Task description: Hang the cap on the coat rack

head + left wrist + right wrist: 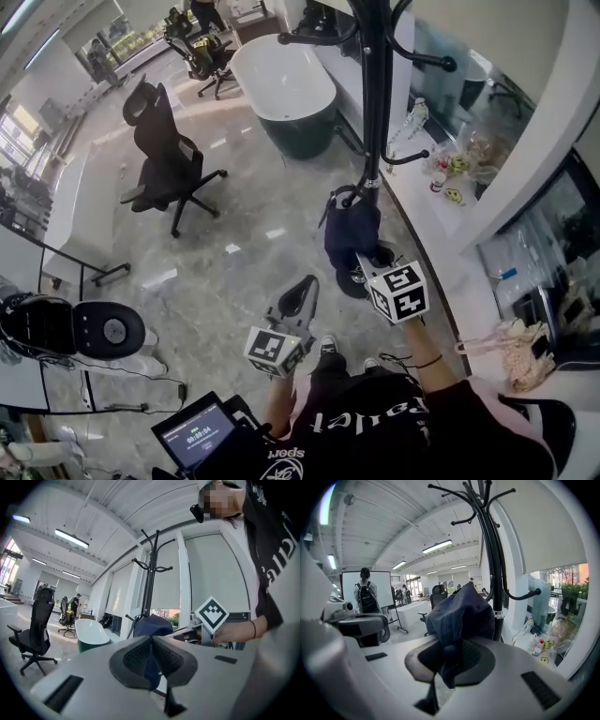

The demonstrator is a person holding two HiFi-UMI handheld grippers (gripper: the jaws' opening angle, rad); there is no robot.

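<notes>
Facing a tall black coat rack [375, 94]. Holding a dark blue cap [352, 230] low against the coat rack's pole, just below a lower hook [339, 199]. Clamping the right gripper [367, 264] narrowly on a fold of cloth, just in front of the coat rack. Seemingly pinching another fold with the left gripper [309, 284]. Judging the cap light, soft and floppy, likely needing a grip near the back opening.

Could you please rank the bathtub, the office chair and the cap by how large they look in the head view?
1. Bathtub and office chair: about alike, no ranking.
2. Cap: smallest, though nearer the camera.
</notes>
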